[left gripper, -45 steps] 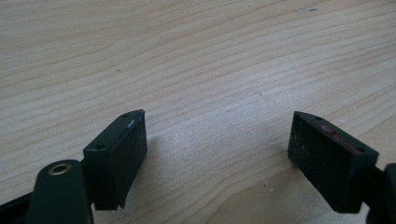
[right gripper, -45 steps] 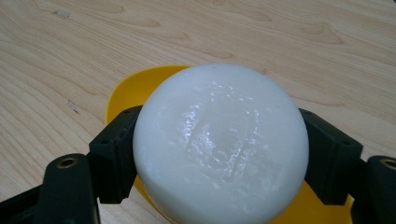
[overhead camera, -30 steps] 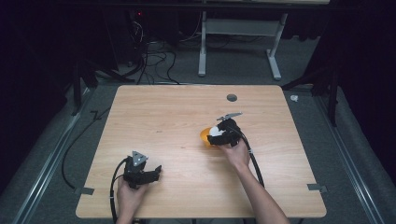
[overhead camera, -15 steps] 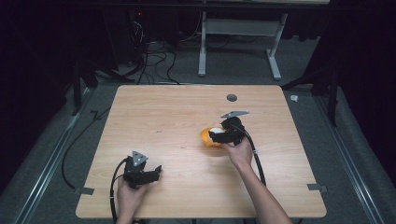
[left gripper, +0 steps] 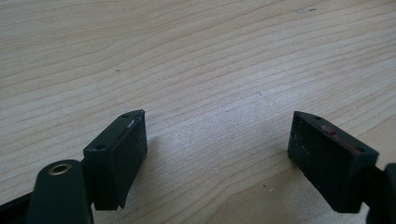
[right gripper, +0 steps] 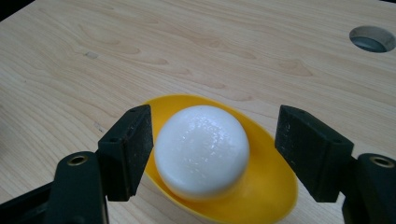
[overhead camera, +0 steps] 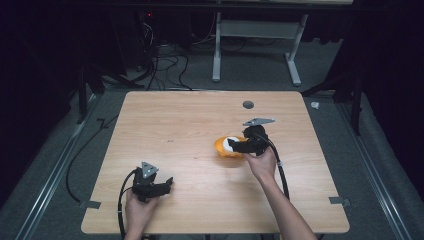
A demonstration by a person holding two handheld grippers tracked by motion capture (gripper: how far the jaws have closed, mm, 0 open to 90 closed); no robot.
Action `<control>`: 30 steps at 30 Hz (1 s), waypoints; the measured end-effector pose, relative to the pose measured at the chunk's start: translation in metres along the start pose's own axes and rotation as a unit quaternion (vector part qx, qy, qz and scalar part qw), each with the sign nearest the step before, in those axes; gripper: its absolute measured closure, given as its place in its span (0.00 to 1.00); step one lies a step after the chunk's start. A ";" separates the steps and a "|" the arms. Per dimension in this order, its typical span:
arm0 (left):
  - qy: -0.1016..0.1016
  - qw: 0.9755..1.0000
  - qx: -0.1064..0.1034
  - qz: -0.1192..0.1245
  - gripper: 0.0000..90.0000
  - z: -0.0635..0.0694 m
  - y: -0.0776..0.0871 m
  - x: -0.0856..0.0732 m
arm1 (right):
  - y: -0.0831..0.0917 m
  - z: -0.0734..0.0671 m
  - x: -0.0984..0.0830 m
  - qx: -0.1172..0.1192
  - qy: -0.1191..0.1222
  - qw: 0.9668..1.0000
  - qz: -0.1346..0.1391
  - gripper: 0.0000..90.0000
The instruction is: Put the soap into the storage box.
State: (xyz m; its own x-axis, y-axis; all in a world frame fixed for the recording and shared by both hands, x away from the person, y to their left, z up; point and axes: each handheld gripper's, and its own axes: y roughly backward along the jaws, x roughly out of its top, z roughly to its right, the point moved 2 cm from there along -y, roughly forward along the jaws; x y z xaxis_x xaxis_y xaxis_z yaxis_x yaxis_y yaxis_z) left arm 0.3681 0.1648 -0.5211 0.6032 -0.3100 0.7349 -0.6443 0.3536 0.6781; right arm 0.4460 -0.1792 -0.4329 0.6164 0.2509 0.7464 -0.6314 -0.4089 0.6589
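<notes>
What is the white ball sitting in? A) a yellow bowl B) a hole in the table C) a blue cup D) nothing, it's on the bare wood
A: in the right gripper view the white ball rests inside the yellow bowl, between the open jaws of the right gripper.

On the tabletop [overhead camera: 190, 125], a bowl [overhead camera: 224, 148] sits right of centre, with a ball [right gripper: 201, 150] lying inside it. The right hand-held gripper [right gripper: 212, 151] is just right of the bowl, its jaws reaching left over it, one on each side of the ball. A round hole [overhead camera: 248, 104] in the tabletop lies farther back, beyond the bowl. The left hand-held gripper [overhead camera: 167, 182] rests at the near left, well apart from the bowl, jaws over bare tabletop.
</notes>
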 end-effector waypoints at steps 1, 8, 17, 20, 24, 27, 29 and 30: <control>0.000 1.000 0.000 0.000 0.22 0.000 0.000 0.000 | 0.001 0.001 0.000 0.000 0.001 1.000 0.002 0.32; 0.000 1.000 0.000 0.000 0.22 0.000 0.000 0.000 | 0.011 0.006 -0.002 -0.003 -0.005 1.000 0.012 0.33; 0.000 1.000 0.000 0.000 0.22 0.000 0.000 0.000 | 0.021 0.014 -0.006 -0.008 -0.011 1.000 0.025 0.33; 0.000 1.000 0.000 0.000 0.22 0.000 0.000 0.000 | 0.024 0.017 -0.008 -0.009 -0.014 0.999 0.028 0.33; 0.000 1.000 0.000 0.000 0.22 0.000 0.000 0.000 | 0.028 0.019 -0.010 -0.010 -0.017 0.999 0.031 0.33; 0.000 1.000 0.000 0.000 0.22 0.000 0.000 0.000 | 0.030 0.021 -0.012 -0.012 -0.016 0.999 0.033 0.33; 0.000 1.000 0.000 0.000 0.22 0.000 0.000 0.000 | 0.032 0.022 -0.013 -0.013 -0.018 0.999 0.035 0.33; 0.000 1.000 0.000 0.000 0.22 0.000 0.000 0.000 | 0.033 0.023 -0.013 -0.014 -0.019 0.999 0.035 0.33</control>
State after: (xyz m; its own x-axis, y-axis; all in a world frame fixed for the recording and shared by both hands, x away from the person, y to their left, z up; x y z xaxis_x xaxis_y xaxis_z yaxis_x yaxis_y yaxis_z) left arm 0.3681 0.1647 -0.5211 0.6035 -0.3091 0.7350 -0.6447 0.3533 0.6779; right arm 0.4279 -0.2164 -0.4235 0.5883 0.1885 0.7864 -0.6854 -0.3998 0.6086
